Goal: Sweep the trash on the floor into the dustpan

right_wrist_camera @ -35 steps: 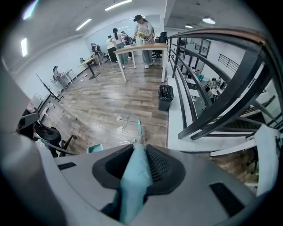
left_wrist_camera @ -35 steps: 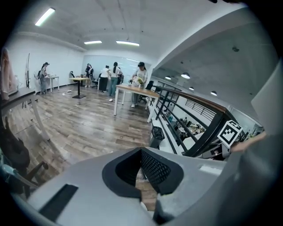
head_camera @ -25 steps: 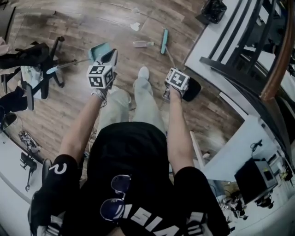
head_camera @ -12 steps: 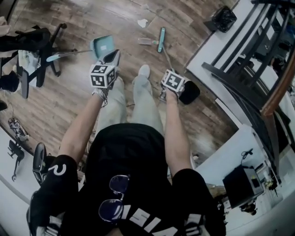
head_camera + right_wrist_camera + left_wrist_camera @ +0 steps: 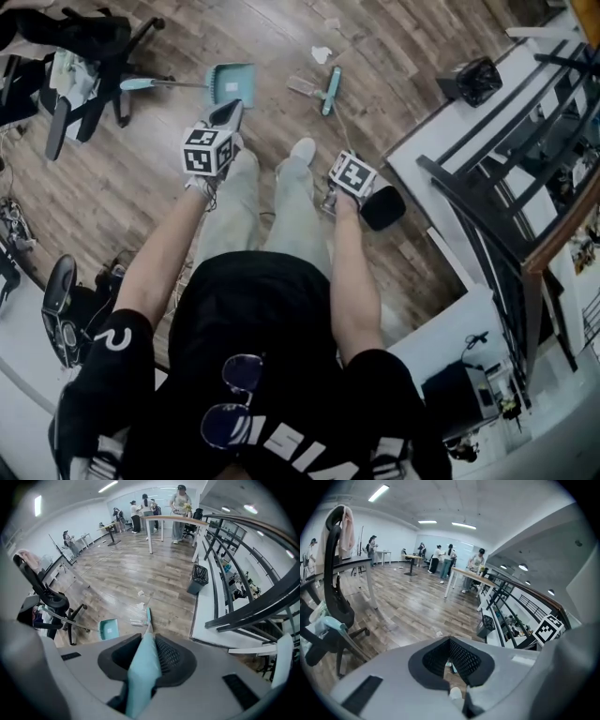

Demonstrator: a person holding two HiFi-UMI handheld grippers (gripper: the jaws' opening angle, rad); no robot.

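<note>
Clamping the broom (image 5: 330,90) in the right gripper (image 5: 149,660); trash (image 5: 322,54) is lying just past its head, dustpan (image 5: 232,82) sitting leftward (left gripper (image 5: 451,660) pinched closed, empty).

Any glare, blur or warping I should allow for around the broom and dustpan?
Head view: fisheye bends the edges, yet the dustpan and broom head read clearly. Right gripper view: the broom handle is blurred close to the lens; the floor beyond is sharp. Left gripper view: dark vignetted corners.

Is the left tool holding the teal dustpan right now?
No, the head view shows the dustpan lying on the floor ahead of the left tool, clearly apart from it.
</note>
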